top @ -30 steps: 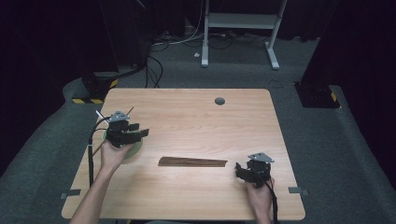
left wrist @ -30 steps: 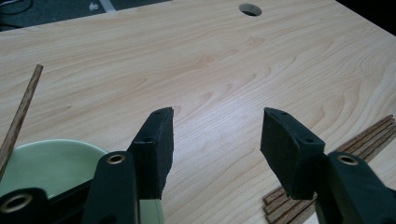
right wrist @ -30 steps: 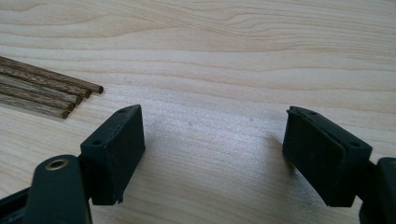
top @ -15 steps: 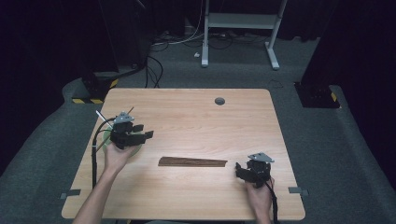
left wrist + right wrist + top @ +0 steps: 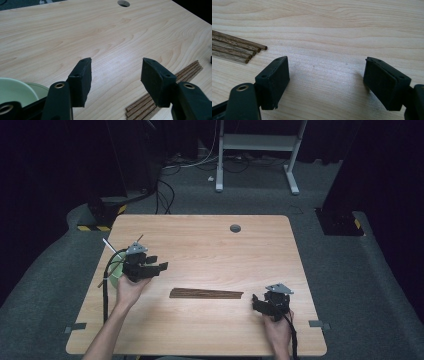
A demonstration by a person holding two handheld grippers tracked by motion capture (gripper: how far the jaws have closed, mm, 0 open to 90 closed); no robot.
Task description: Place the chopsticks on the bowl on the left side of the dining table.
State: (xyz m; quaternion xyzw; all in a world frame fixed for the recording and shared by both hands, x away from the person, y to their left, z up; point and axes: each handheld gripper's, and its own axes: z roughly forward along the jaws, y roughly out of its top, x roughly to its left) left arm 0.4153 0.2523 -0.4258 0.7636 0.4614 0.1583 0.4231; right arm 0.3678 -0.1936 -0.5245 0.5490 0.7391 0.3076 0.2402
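Where we look down on the table (image 5: 200, 237): wooden sticks (image 5: 206, 293), mid-table, long axis left–right; right gripper (image 5: 263, 304) nearer, off their right end, left gripper (image 5: 154, 268) farther; both released, empty.

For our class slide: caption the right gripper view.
Open right gripper above a wooden table, beside dark sticks.

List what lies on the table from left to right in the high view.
Pale green cup → left gripper → bundle of dark wooden sticks → right gripper. The cable hole sits farther back, between the sticks' span and the far edge.
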